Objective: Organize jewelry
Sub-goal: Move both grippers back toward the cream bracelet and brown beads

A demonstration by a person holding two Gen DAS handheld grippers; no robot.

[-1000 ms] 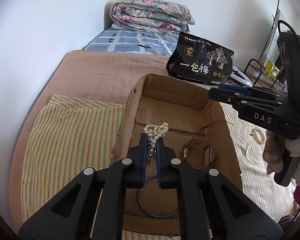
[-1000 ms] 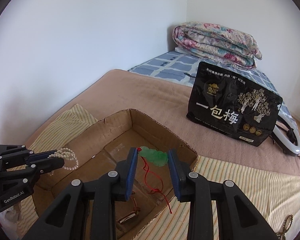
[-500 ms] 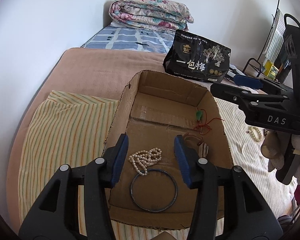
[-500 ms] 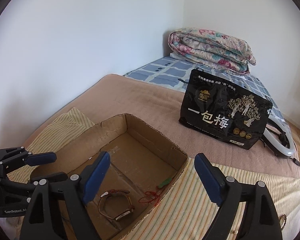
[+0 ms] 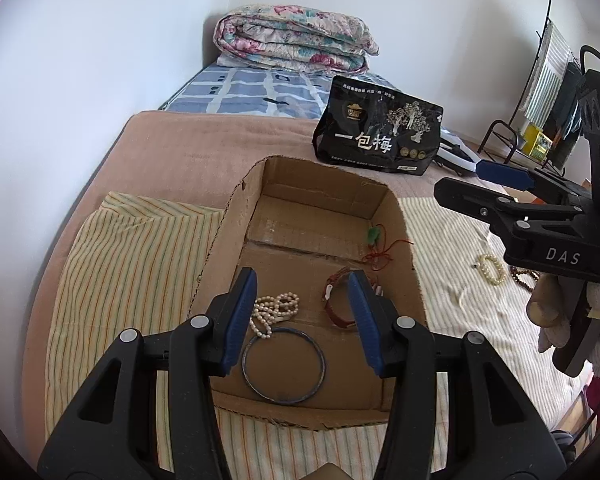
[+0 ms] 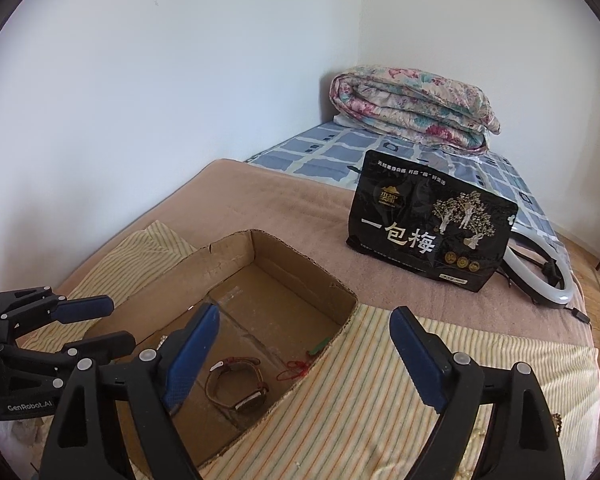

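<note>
An open cardboard box point(image 5: 414, 276) lies on a striped cloth on the bed. Inside it are a pearl necklace point(image 5: 276, 310), a dark bangle point(image 5: 283, 366), a brown-strapped watch point(image 5: 338, 308) and a green pendant point(image 5: 374, 235) on a red cord. My left gripper point(image 5: 302, 280) hovers open over the necklace and holds nothing. My right gripper point(image 6: 305, 314) stands wide open and empty above the box's right rim point(image 6: 340, 332), over the watch point(image 6: 236, 384) and the pendant point(image 6: 318, 346). In each wrist view the other gripper point(image 5: 458, 180) point(image 6: 120, 322) shows at the side.
A pearl bracelet point(image 5: 491, 269) and brown beads point(image 5: 522, 276) lie on the striped cloth right of the box. Behind the box stand a black snack bag point(image 5: 380, 136), a folded floral quilt point(image 5: 296, 40) and a white ring light point(image 6: 540, 280). A gloved hand point(image 5: 560, 312) holds the right gripper.
Both grippers have opened and drawn back upward. The left let the pearl necklace go and the right let the green pendant go; both pieces now lie in the box.
</note>
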